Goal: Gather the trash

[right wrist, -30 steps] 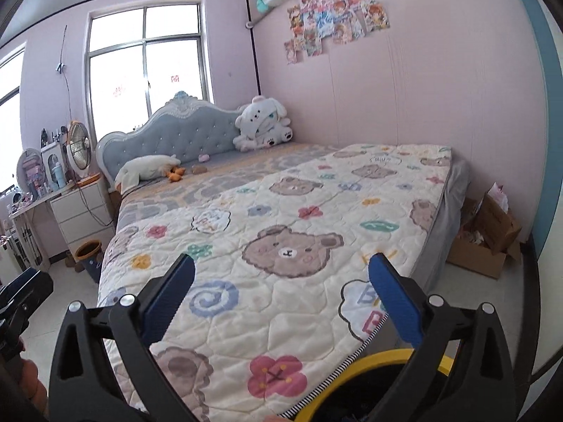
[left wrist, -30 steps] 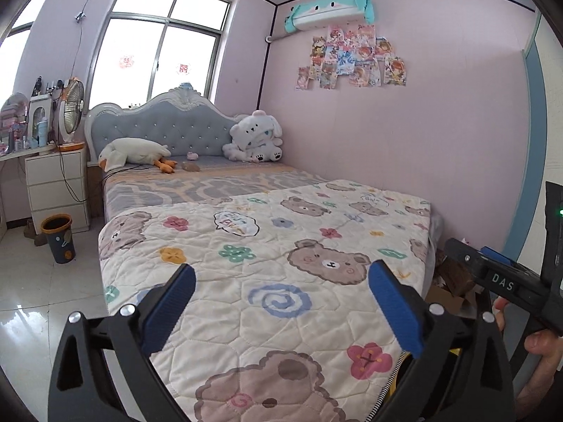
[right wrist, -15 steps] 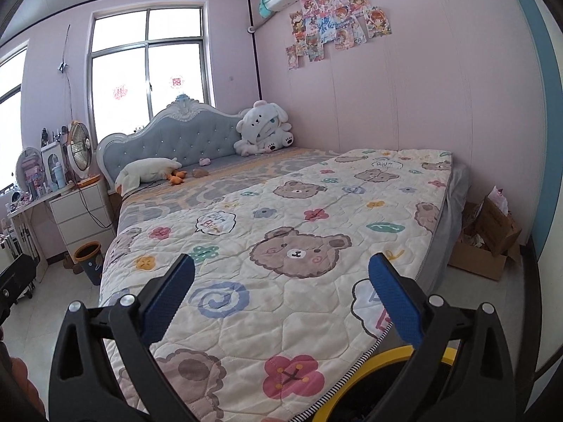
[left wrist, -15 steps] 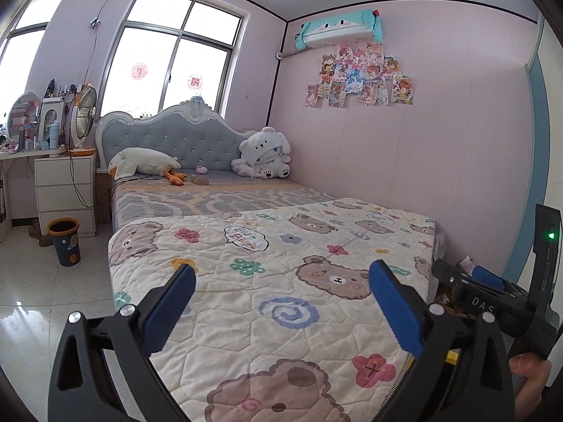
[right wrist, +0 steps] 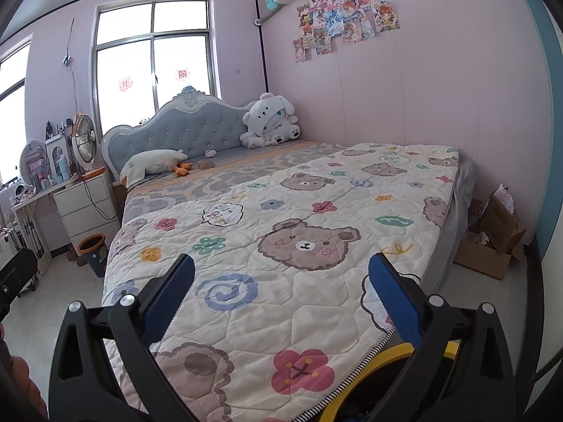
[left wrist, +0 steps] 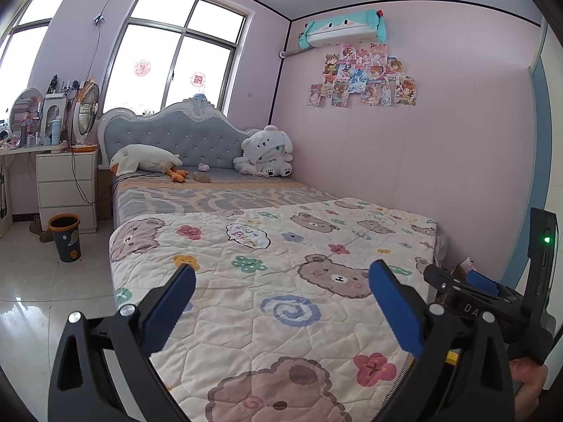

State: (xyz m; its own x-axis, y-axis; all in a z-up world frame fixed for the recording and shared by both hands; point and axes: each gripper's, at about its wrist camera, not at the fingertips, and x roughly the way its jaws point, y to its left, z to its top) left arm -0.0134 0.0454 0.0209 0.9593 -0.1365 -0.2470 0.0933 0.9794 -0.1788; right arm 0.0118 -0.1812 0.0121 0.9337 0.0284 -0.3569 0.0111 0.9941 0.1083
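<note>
Both tools, the left gripper (left wrist: pixel 281 302) and the right gripper (right wrist: pixel 281 299), are held above the foot of the bed (left wrist: pixel 267 281) with jaws spread wide and empty. A plush goose (left wrist: pixel 144 161), a white plush toy (left wrist: pixel 264 154) and a small brown item (left wrist: pixel 202 177) lie near the headboard; a waste bin (left wrist: pixel 65 237) stands on the tiled floor beside the white drawer unit (left wrist: pixel 67 186). Only the right wrist view clearly shows the open cardboard box (right wrist: pixel 492 235) of crumpled paper against the pink wall and a yellow rim (right wrist: pixel 380 369) below the mattress edge.

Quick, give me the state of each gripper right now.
Left gripper: open, holding nothing, above the quilt.
Right gripper: open, holding nothing, also above the quilt.
</note>
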